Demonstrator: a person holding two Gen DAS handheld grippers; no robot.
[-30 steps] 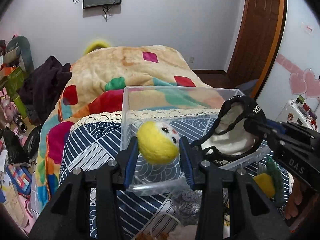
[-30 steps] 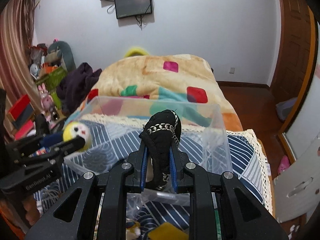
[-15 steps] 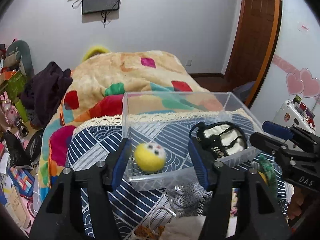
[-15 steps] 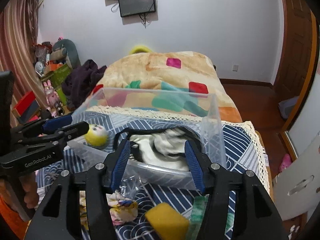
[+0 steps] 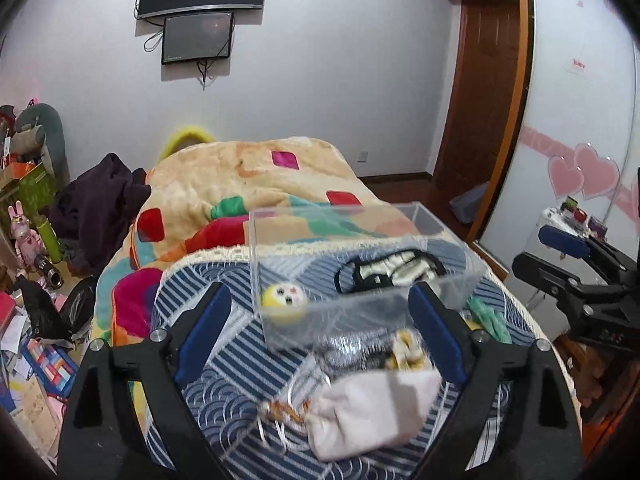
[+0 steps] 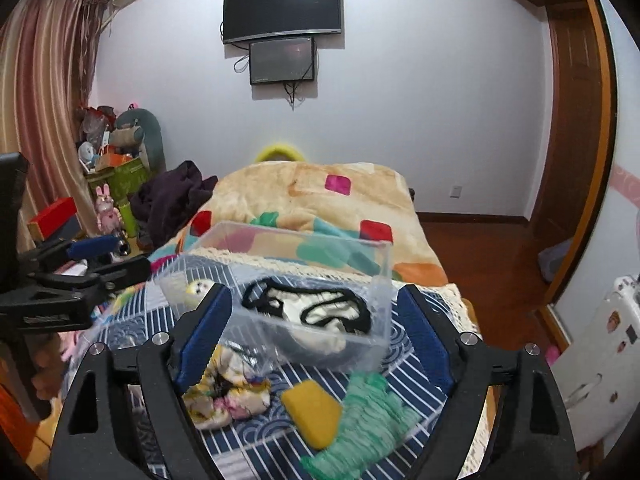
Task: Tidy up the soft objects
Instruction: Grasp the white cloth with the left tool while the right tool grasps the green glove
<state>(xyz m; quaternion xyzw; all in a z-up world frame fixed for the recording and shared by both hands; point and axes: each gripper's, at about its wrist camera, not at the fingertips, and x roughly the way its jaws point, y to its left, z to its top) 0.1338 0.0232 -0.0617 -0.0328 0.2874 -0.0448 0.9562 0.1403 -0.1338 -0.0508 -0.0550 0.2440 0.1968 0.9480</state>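
Note:
A clear plastic bin (image 5: 440, 228) (image 6: 380, 280) stands on the blue striped cloth. In it lie a yellow felt ball with a face (image 5: 284, 300) (image 6: 196, 290) and a black-and-white eye mask (image 5: 392, 270) (image 6: 316, 308). My left gripper (image 5: 320, 332) is open and empty, held back from the bin above a white pouch (image 5: 372, 412). My right gripper (image 6: 312, 336) is open and empty, also back from the bin. Below it lie a yellow sponge (image 6: 312, 406), a green knitted piece (image 6: 360, 420) and a patterned cloth (image 6: 228, 396).
A colourful blanket (image 6: 304, 200) covers the bed behind the bin. A silvery bag (image 5: 352, 346) and metal rings (image 5: 280, 428) lie near the pouch. Dark clothes (image 6: 168, 200) and toys pile up at the left. A wooden door (image 6: 576, 120) is at the right.
Both grippers opened and let go: the yellow ball and the eye mask dropped into the bin. Both grippers then pulled back and up from the bin.

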